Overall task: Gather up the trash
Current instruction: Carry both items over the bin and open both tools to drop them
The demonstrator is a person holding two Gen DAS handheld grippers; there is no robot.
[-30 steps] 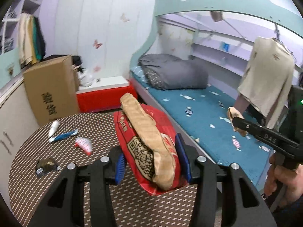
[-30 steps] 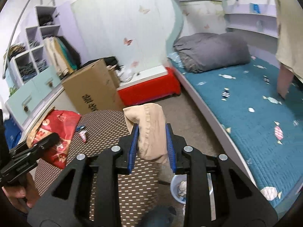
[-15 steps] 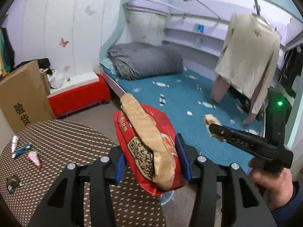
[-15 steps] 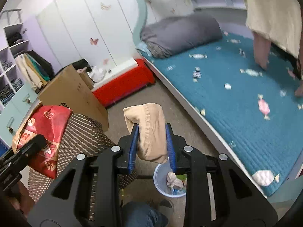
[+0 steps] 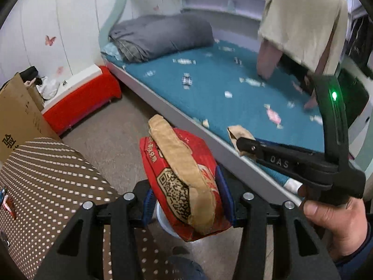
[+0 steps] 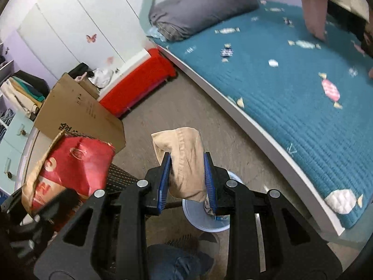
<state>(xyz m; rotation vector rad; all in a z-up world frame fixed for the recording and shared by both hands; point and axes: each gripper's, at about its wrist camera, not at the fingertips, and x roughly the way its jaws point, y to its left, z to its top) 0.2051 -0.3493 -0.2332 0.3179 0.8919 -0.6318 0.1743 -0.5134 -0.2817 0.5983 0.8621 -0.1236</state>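
My left gripper (image 5: 186, 193) is shut on a crumpled red snack bag (image 5: 184, 182) with a tan paper inside and a QR code on its side. The same red bag (image 6: 74, 163) shows at the left of the right wrist view. My right gripper (image 6: 187, 179) is shut on a beige crumpled paper (image 6: 184, 161), and the right gripper (image 5: 242, 143) also shows from the side, held by a hand (image 5: 335, 224). Below both loads stands a small white bin (image 6: 205, 219) on the floor, its rim (image 5: 163, 219) peeking out under the red bag.
A round table with a brown dotted cloth (image 5: 46, 182) lies at the left, a small wrapper (image 5: 9, 206) on it. A bed with a teal quilt (image 6: 291, 81) runs along the right. A cardboard box (image 6: 79, 114) and a red bench (image 6: 137, 84) stand behind. A knee (image 6: 177, 263) is below.
Both grippers swung away from the table and sank toward the floor with their loads still held. The white bin has come into view beneath them, and most table litter has slid out of sight.
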